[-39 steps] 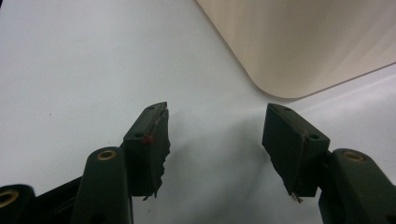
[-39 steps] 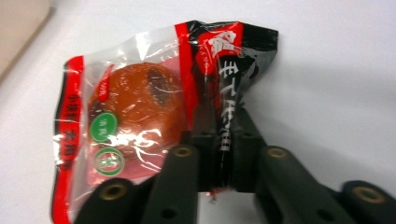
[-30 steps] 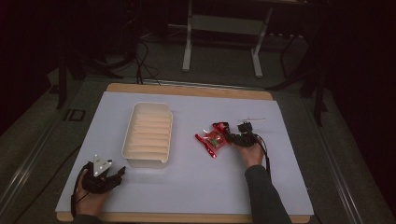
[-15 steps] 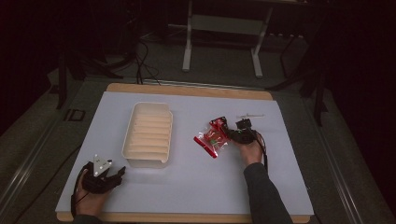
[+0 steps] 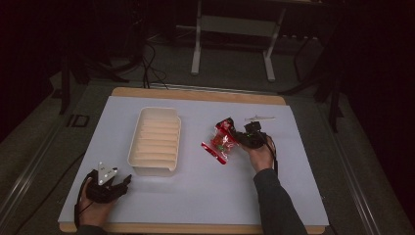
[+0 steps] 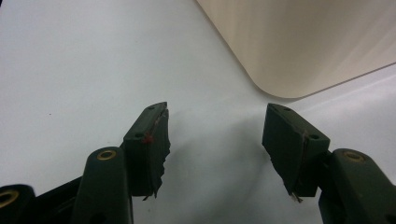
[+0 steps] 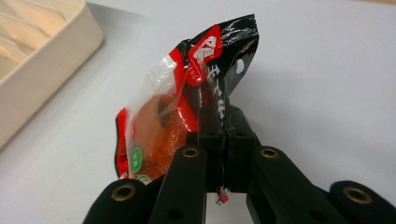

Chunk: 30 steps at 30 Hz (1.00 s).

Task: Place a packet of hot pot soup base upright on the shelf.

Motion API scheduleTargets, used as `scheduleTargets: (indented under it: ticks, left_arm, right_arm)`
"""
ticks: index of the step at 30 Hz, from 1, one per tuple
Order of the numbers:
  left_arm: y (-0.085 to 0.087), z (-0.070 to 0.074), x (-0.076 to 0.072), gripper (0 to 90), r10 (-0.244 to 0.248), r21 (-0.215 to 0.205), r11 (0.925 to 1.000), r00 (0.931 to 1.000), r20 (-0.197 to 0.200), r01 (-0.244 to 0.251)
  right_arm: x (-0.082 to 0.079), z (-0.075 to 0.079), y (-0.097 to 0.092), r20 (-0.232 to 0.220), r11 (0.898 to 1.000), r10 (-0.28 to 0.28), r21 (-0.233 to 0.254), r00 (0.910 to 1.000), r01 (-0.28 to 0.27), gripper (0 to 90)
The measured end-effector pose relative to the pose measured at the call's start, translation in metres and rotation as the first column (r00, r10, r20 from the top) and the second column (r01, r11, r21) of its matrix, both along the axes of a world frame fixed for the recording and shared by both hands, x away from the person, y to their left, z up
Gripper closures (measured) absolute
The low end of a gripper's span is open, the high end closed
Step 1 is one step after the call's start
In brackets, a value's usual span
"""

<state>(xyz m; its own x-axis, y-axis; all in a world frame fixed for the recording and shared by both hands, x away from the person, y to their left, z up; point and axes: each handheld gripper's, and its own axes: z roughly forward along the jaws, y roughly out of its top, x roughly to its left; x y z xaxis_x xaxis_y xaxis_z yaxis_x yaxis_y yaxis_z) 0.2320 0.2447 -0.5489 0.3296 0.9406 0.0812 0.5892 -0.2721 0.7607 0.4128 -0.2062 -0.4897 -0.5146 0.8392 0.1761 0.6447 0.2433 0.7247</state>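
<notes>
Two grippers were counted. The left gripper was seen with its two jaws standing apart and nothing between them. The right gripper was seen with its two jaws pressed together on one snack packet, pinched by its edge between the pads, most of the packet hanging to the left of the jaws in the right gripper view. One cream tray was counted; a corner of it lay ahead of the left gripper's jaws and to their right. One small thin object, too small to be identified, was counted beyond the right gripper's jaws. One white mat was counted beneath everything.
</notes>
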Motion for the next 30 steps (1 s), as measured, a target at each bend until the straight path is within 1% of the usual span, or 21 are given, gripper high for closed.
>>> scheduleTargets:
  ticks: [5,17,19,25,30]
  left_arm:
    - [0.0,0.0,0.0,41.0,0.0,0.0,1.0,1.0,0.0,0.0]
    - [0.0,0.0,0.0,41.1,-0.001,0.0,1.0,1.0,0.002,0.001]
    - [0.0,0.0,0.0,41.1,-0.002,0.001,1.0,1.0,0.001,0.002]
    - [0.0,0.0,0.0,41.1,-0.002,0.001,1.0,1.0,0.002,0.002]
    - [0.0,0.0,0.0,41.0,-0.002,0.001,1.0,1.0,0.003,0.002]
  right_arm:
    - [-0.002,0.009,0.008,0.032,0.999,0.033,-0.024,0.9989,-0.032,87.6]
    - [-0.004,0.021,0.018,0.057,0.995,0.083,-0.051,0.9949,-0.08,87.8]
    - [-0.005,0.024,0.022,0.07,0.992,0.099,-0.08,0.9926,-0.094,87.8]
    - [-0.007,0.029,0.027,0.084,0.989,0.12,-0.101,0.9893,-0.111,87.8]
    - [-0.009,0.034,0.033,0.099,0.983,0.15,-0.123,0.9837,-0.138,87.9]
